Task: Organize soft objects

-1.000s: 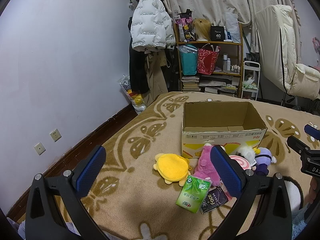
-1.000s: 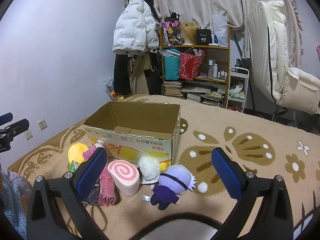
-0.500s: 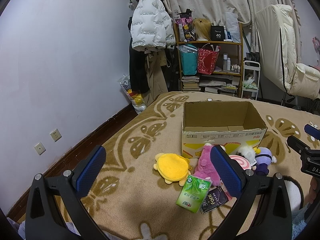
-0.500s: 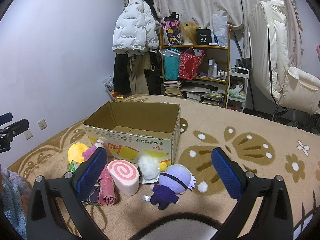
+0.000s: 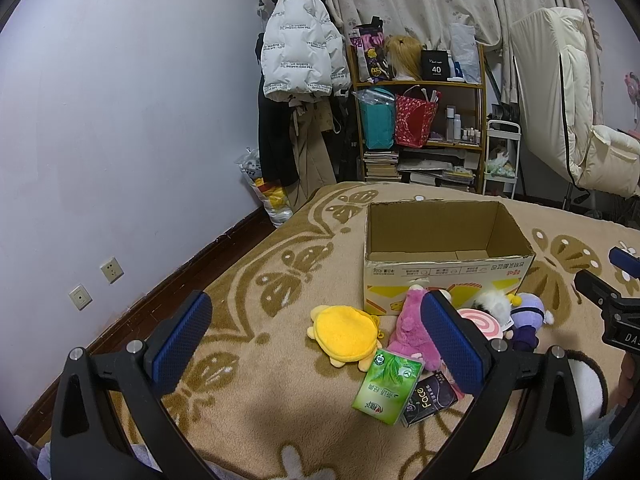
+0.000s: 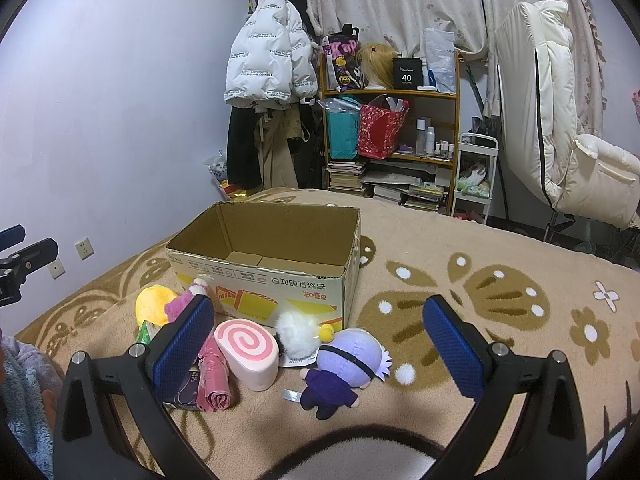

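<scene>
An open, empty cardboard box (image 5: 448,268) (image 6: 280,280) stands on the tan blanket. In front of it lie a yellow plush (image 5: 344,334), a pink plush (image 5: 410,328), a pink swirl roll cushion (image 6: 246,348), a white fluffy plush (image 6: 298,334) and a purple doll (image 6: 344,364). A green tissue pack (image 5: 388,386) and a dark packet (image 5: 428,398) lie nearer. My left gripper (image 5: 316,340) is open and empty above the yellow plush. My right gripper (image 6: 318,344) is open and empty above the doll.
The blanket (image 6: 500,280) covers a bed. A bookshelf (image 5: 420,128) with bags, hung coats (image 5: 300,64) and a white chair (image 6: 560,140) stand behind. The wall (image 5: 100,140) is at the left. A black and white plush (image 6: 360,456) lies at the near edge.
</scene>
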A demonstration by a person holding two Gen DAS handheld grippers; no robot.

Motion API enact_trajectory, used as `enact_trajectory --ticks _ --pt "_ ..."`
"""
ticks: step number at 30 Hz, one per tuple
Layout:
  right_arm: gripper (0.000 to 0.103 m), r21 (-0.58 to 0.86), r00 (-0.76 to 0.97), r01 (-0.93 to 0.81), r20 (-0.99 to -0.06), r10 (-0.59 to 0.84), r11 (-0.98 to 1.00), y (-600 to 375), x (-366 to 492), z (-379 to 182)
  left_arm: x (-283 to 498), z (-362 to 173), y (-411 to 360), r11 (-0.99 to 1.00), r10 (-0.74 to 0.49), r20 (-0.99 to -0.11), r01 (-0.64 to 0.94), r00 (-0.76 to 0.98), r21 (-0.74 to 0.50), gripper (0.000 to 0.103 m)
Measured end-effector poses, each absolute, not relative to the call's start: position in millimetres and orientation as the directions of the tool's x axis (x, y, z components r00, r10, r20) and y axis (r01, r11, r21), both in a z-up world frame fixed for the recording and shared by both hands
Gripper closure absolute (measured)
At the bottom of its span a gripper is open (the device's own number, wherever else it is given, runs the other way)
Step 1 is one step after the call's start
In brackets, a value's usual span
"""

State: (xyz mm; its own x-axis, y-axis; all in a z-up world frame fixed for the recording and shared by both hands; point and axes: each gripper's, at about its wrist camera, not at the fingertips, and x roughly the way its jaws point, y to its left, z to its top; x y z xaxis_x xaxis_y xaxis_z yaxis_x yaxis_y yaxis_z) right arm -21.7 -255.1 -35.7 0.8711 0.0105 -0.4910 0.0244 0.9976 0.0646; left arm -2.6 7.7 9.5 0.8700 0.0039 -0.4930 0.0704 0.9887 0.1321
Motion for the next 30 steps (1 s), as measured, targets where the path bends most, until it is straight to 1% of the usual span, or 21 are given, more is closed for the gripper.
enact_trajectory --ticks 14,17,21,25,30 --pt "0.0 0.063 0.868 0.03 -0.496 0.005 0.998 -255.1 -19.2 -35.8 -2.2 7.4 8.8 0.989 0.006 -0.504 0.071 0.863 0.133 0.0" --pt "0.0 0.069 0.866 0.038 -0.5 0.002 0.997 -259.0 -19.6 -38.8 0.0 7.7 13.3 0.991 -0.033 -0.524 0.095 0.851 0.092 0.0" --pt "0.0 0.091 0.871 0.047 -0.491 0.004 0.995 -263.2 -13.3 -42.3 6.4 6.5 14.5 0.994 -0.041 -0.528 0.09 0.848 0.067 0.0" --pt "0.0 0.1 0.866 0.052 -0.5 0.005 0.994 -263.3 -5.7 -40.4 15.2 6.7 8.0 0.992 -0.035 -0.531 0.094 0.847 0.085 0.0" --pt "0.0 0.108 0.854 0.055 -0.521 0.009 0.993 -262.7 5.7 -42.3 30.1 3.0 2.0 0.989 -0.071 -0.579 0.132 0.812 0.063 0.0"
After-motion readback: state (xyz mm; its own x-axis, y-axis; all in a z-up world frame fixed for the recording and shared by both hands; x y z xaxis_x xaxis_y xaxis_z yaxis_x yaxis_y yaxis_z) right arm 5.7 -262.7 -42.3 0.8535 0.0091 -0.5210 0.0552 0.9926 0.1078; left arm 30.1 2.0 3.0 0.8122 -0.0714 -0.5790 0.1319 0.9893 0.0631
